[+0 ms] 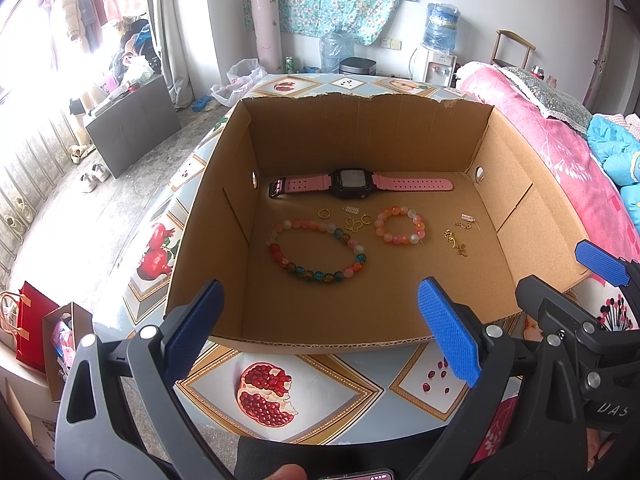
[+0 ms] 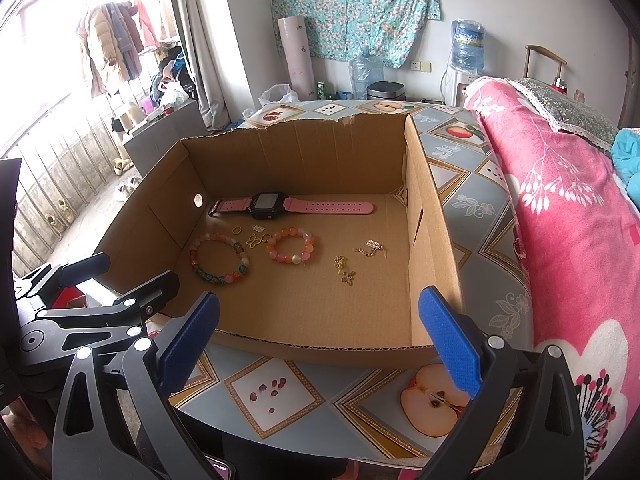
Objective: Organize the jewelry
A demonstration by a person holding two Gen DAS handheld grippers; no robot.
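Both grippers – left gripper (image 1: pixel 320 332), right gripper (image 2: pixel 320 332) – jaws apart, empty. Pink-strapped black digital watch (image 1: pixel 349 183) in the cardboard box (image 1: pixel 320 346): light, bendy strap – grab the stiff case.

Open cardboard box (image 1: pixel 304 148), top flaps torn off, jewelry lying flat on its floor.

- Watch (image 1: pixel 352 184): black case, pink strap laid out straight, along the far wall.
- Large bead bracelet (image 1: pixel 316 250): mixed pink, red, teal and amber beads, closed loop, left of centre.
- Small bead bracelet (image 1: pixel 400 225): orange, pink and white beads, just right of the large one, apart from it.
- Between the two bracelets: gold ring (image 1: pixel 324 213), butterfly outline charm (image 1: pixel 352 225), small silver tag (image 1: pixel 352 209).
- Right side: chain with clasp (image 1: pixel 466 222); nearer, two gold charms (image 1: pixel 456 243), close together.
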